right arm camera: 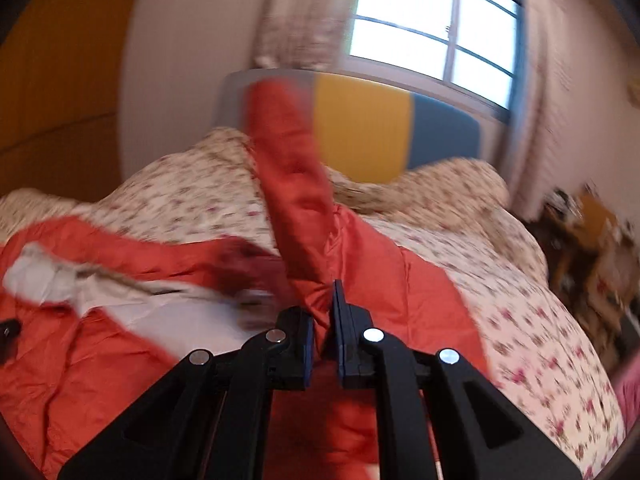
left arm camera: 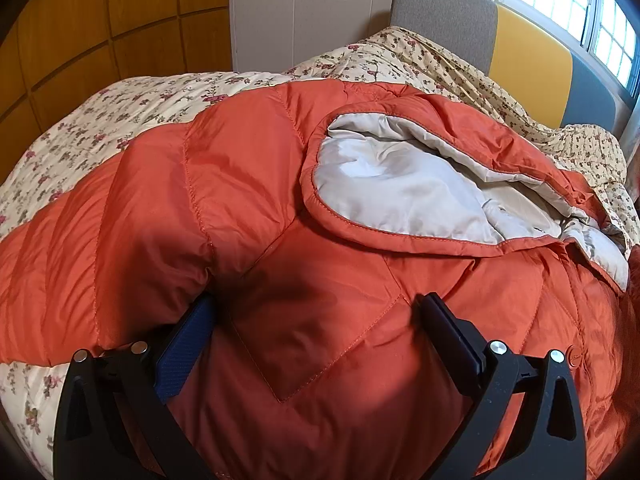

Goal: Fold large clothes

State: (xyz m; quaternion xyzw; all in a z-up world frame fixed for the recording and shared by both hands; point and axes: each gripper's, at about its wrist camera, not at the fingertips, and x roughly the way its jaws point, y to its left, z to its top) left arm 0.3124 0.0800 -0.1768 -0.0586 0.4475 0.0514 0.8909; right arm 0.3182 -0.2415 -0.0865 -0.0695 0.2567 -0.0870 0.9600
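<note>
In the left wrist view, a quilted orange down jacket (left arm camera: pixel 280 208) with a pale grey lining lies spread over a cream bedspread printed with small red flowers (left arm camera: pixel 132 104). Its hood lies open, lining up, toward the right. The left gripper (left arm camera: pixel 316 312) hangs over the jacket's body with its jaws wide apart; the left blue-padded finger (left arm camera: pixel 188 344) is tucked against a puffed fold by the sleeve, the right finger (left arm camera: pixel 448 332) rests on or just above the fabric, and nothing is pinched between them. Behind the bed stand a padded headboard in grey, yellow and blue panels (left arm camera: pixel 528 64), a white wall, orange-brown wooden panelling (left arm camera: pixel 92 20) at left and a barred window (left arm camera: pixel 580 4) with a floral curtain.

The right wrist view is blurred by motion. The right gripper (right arm camera: pixel 324 320) has its jaws nearly together, pinched on a strip of the orange jacket (right arm camera: pixel 296 184), seemingly a sleeve, which rises from the pads up across the headboard (right arm camera: pixel 360 136). The rest of the jacket lies at lower left on the flowered bedspread (right arm camera: pixel 500 280). The bright window (right arm camera: pixel 432 24) and curtains sit above; indistinct brown clutter lies at far right.
</note>
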